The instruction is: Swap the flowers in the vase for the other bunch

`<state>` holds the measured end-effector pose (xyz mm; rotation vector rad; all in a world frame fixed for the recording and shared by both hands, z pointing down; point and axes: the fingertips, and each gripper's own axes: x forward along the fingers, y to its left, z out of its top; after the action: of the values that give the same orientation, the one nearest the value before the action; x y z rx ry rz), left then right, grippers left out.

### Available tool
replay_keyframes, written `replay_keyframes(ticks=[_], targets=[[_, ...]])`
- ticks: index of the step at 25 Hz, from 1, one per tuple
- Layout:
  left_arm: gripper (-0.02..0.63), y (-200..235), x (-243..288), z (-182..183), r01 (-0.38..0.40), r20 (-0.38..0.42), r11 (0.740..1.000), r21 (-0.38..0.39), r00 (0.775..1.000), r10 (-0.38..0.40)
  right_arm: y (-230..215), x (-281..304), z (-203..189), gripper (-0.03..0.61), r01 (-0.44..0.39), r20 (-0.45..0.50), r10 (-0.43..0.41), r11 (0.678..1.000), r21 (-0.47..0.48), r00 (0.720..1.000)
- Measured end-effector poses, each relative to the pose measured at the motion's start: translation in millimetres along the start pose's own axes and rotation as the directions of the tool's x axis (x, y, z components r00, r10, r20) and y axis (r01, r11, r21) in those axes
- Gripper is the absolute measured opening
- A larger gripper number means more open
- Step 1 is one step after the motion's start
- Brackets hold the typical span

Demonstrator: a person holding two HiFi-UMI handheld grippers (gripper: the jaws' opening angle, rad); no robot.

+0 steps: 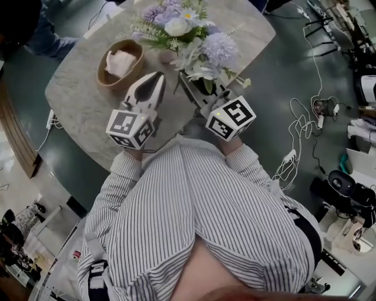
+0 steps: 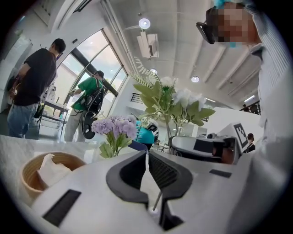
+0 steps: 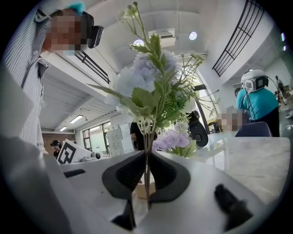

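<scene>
Striped shirt (image 1: 211, 217) nearest, lower head view filled by it. Left hand-held gripper (image 2: 146, 155) seen with jaws pressed together, nothing held between them, tips kept over bench (image 1: 82, 100). Right hand-held gripper (image 3: 147, 157) clamped on thin stems of pale blue-and-white bunch (image 3: 151, 82), which is held just beside vase (image 1: 167, 56). Lilac bunch (image 3: 171, 139) seated in vase on bench. Woven bowl (image 1: 120, 62) with crumpled tissue placed left of vase.

pale lavender-and-white bunch (image 1: 212, 52) standing upright, green leaves spreading, thin stems being pinched in right gripper (image 3: 146, 153), hovering just beside vase. second bunch (image 1: 170, 17), purple and white blooms with green sprigs, sitting in small pale vase (image 1: 167, 57).
</scene>
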<state>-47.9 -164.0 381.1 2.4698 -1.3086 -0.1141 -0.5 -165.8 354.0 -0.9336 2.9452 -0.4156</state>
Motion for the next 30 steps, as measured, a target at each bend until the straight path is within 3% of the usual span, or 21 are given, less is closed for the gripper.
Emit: replay_keyframes(ticks=[30], targets=[[0.029, -7.7, 6.0, -1.0, 0.032, 0.0, 0.999, -0.007, 0.999, -0.032, -7.0, -3.4, -7.4, 0.038, 0.016, -0.058, -0.016, 1.0, -0.005, 0.998]])
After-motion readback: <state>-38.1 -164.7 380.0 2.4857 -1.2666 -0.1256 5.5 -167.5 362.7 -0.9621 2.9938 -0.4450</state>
